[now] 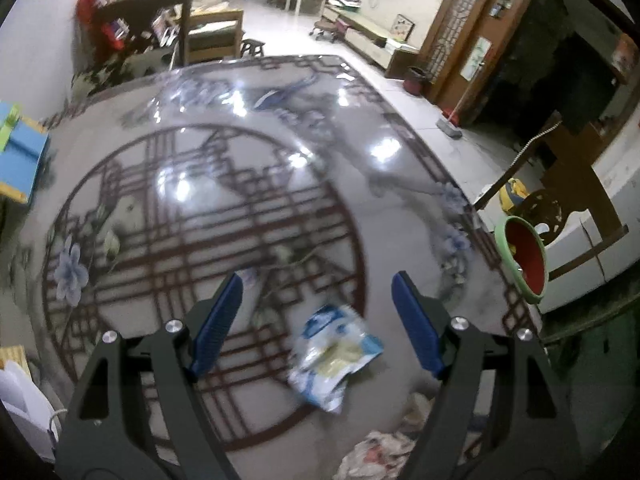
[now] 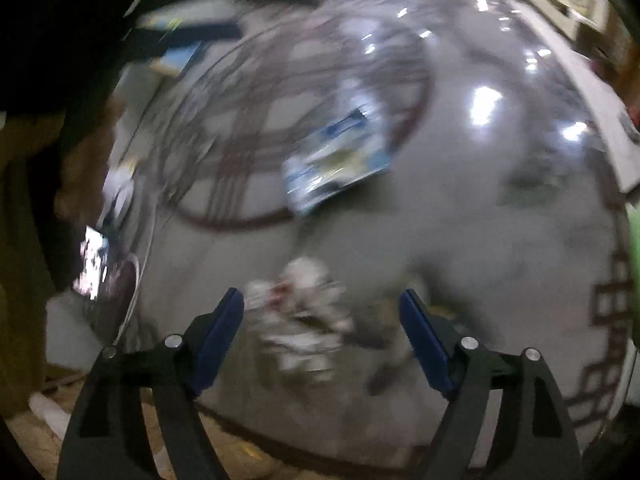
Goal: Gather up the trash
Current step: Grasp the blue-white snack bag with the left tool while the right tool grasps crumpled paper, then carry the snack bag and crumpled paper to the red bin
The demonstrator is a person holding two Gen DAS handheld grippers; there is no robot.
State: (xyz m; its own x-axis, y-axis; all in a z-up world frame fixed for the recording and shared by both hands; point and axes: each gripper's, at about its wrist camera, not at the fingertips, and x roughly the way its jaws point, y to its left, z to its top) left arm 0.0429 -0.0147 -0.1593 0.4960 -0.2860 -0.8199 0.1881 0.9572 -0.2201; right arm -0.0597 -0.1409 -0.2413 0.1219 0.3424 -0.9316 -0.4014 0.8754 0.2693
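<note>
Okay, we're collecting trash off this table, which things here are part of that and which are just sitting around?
Part of the job:
blue and white wrapper
crumpled paper
green bin
left gripper, open
right gripper, open

Just lying about:
blue box
broom
stool

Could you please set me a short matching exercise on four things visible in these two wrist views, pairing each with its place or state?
Things:
1. blue and white wrapper
2. crumpled white and red paper
3. green-rimmed bin
4. left gripper

Places or states:
A. beyond the table's right edge, red inside
B. open, nothing between its fingers
C. lying flat on the patterned table, in the left wrist view between the two fingers
D. blurred, between the right gripper's fingers in the right wrist view

Pairs: 1-C, 2-D, 3-A, 4-B
</note>
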